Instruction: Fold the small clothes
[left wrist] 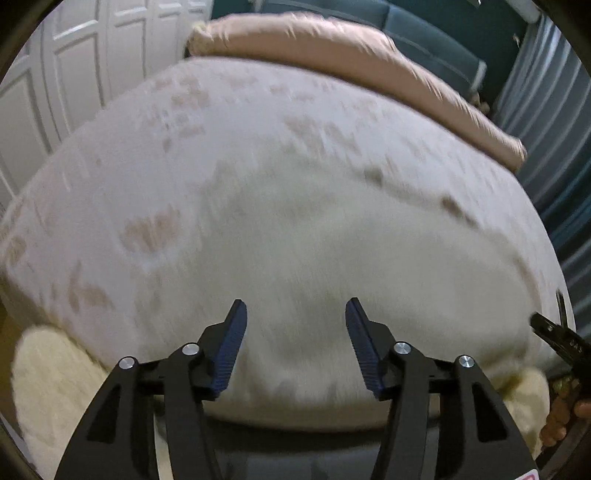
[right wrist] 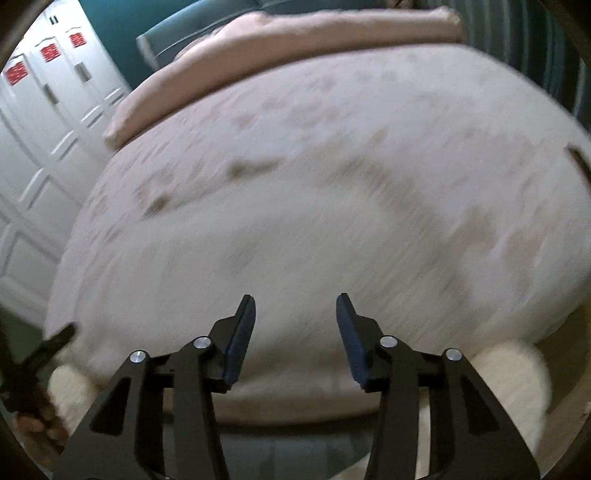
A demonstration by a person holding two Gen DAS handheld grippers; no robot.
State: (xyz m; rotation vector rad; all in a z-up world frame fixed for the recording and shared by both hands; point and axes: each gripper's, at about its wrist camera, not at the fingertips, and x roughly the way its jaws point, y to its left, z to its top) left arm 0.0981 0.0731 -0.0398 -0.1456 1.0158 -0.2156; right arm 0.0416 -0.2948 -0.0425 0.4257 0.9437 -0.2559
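**Both tools open above a pale garment on the bed**

Over the near edge of the bed (left wrist: 110, 184), the left tool (left wrist: 295, 310) hovered with its two blue-padded fingers (left wrist: 231, 350) spread apart and nothing between them. The right tool (right wrist: 295, 304) was held in the same way, its fingers (right wrist: 242, 343) parted and empty. A pale, cream-coloured garment (left wrist: 332, 258) lay spread flat on the patterned bedcover, directly ahead of both tools; heavy motion blur hid its outline and its kind. In the right wrist view the same garment (right wrist: 258, 258) filled the middle of the cover. A pink pillow (left wrist: 332, 48) lay along the far edge of the bed, against a teal headboard (left wrist: 424, 33). White panelled doors (left wrist: 74, 74) stood to the left. Fluffy cream rug (left wrist: 55, 387) showed below the bed's near edge. Each view caught the other tool at its margin: the right one (left wrist: 554, 332) and the left one (right wrist: 40, 354), each partly cut off.
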